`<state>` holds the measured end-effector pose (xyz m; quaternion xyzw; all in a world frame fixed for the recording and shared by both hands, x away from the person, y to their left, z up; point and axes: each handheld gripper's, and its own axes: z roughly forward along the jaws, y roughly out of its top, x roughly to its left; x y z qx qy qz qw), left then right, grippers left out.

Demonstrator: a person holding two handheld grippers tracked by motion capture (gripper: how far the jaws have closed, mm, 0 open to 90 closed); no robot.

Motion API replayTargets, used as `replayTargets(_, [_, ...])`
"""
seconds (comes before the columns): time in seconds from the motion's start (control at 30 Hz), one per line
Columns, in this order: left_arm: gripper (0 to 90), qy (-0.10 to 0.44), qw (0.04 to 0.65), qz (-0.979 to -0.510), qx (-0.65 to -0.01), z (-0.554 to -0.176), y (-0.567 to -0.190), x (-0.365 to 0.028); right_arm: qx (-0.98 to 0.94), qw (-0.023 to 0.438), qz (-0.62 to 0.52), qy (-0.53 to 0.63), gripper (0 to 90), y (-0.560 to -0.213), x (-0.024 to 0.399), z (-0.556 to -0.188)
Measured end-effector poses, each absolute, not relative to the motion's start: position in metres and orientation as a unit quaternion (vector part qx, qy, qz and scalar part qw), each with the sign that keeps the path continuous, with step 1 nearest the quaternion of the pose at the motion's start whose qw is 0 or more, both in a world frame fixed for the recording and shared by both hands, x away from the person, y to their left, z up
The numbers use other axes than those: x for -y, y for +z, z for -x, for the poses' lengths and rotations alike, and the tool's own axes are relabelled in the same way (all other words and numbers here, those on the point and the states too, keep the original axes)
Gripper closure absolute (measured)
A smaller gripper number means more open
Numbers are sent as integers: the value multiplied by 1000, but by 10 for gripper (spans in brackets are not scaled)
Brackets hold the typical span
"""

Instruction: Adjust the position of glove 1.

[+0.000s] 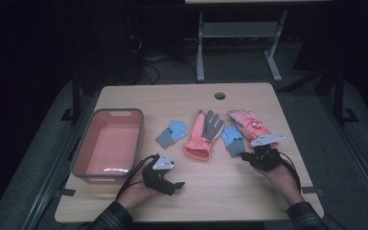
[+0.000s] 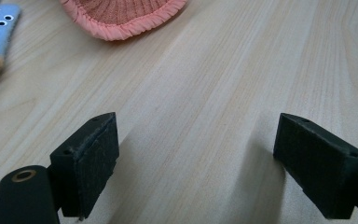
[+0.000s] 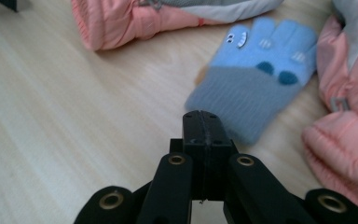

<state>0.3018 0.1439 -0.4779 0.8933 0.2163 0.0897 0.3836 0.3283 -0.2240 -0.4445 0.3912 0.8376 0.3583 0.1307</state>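
The right gripper (image 3: 204,128), jaws closed on nothing, sits just short of a blue knit glove (image 3: 256,79); the left gripper (image 2: 209,163) gapes open over bare worktop (image 2: 205,84). No readable writing.

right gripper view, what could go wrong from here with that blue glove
1. The right gripper is shut with nothing between its jaws, just short of the blue glove's cuff; it would likely have to reopen to take it.
2. That glove lies against the pink glove, so a grab there may drag both.
3. The bin sits across the table, beyond the left gripper, so a carry might snag the coral glove.
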Motion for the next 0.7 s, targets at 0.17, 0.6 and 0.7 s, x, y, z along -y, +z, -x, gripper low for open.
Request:
replayTargets(0.17, [133, 89, 384, -894, -215, -302, -478, -144, -837, 134, -391, 358, 900, -443, 221, -342])
replayTargets(0.6, [133, 89, 382, -894, -215, -302, -478, -144, -837, 126, -401, 350, 900, -449, 215, -371])
replayTargets(0.7, [132, 89, 382, -895, -215, -302, -478, -144, -838, 122, -406, 344, 900, -451, 214, -373])
